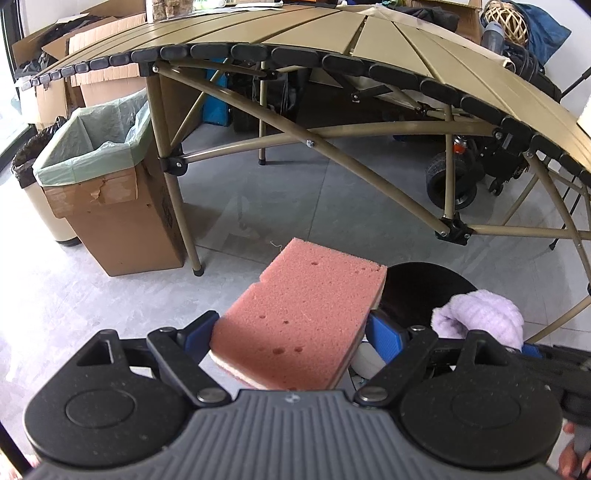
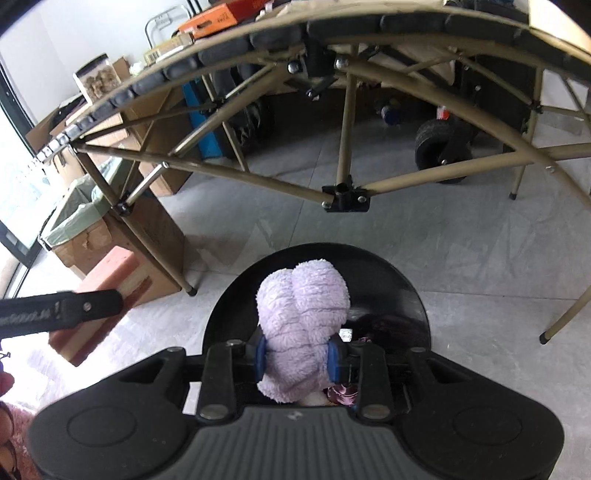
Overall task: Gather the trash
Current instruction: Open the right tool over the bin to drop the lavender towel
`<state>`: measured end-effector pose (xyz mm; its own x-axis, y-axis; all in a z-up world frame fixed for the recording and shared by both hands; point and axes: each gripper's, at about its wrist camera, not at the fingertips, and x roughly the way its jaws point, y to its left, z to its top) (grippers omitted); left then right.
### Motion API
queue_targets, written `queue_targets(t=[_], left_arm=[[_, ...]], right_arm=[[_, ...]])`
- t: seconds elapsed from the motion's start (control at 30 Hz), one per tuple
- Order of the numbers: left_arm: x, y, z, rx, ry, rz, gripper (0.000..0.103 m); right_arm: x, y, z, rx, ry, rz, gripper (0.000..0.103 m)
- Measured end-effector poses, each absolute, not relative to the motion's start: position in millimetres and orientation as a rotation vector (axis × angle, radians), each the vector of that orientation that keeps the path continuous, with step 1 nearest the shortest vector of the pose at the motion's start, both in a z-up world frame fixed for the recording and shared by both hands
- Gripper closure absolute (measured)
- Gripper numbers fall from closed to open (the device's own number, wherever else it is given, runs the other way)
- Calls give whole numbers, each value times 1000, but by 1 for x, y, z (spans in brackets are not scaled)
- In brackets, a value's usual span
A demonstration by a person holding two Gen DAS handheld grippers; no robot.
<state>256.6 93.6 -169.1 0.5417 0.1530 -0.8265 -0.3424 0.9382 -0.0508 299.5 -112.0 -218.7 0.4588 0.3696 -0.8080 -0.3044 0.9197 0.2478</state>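
Left gripper (image 1: 291, 332): blue pads pressed against both long sides of a pink rectangular foam sponge (image 1: 303, 321) with a pale underlayer; jaws spread wide around it, sponge held clear of the grey tiled floor (image 1: 258, 206).

Right gripper (image 2: 298, 360): blue pads set narrowly against both sides of a fluffy lilac cloth bundle (image 2: 301, 317), which bulges above them. No earlier view to compare. The cloth sits over the mouth of a round black bin (image 2: 402, 291), which holds some dark, unclear contents.

Left-wrist view: the lilac cloth (image 1: 480, 317) and black bin (image 1: 424, 288) lie just right of the sponge.

A cardboard box lined with a pale green plastic bag (image 1: 99, 147) stands on the floor beside the leg of a tan folding slatted table (image 1: 332, 33), well apart from both grippers.
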Motion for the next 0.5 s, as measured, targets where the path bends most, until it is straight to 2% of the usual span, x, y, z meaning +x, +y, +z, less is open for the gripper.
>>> queue_targets(t=[0.07, 0.13, 0.2, 0.27, 0.5], left_arm=[[256, 94, -169, -216, 956, 295, 17], [256, 94, -169, -219, 957, 295, 17], [256, 93, -170, -221, 960, 295, 17], [256, 92, -171, -218, 963, 289, 17], [256, 90, -173, -205, 967, 292, 17]], right_arm=[[305, -111, -222, 68, 1027, 408, 58], [308, -111, -224, 70, 1040, 399, 42], [308, -113, -223, 68, 1042, 392, 12], [309, -114, -222, 47, 1039, 376, 0], [310, -122, -221, 23, 1023, 335, 0]])
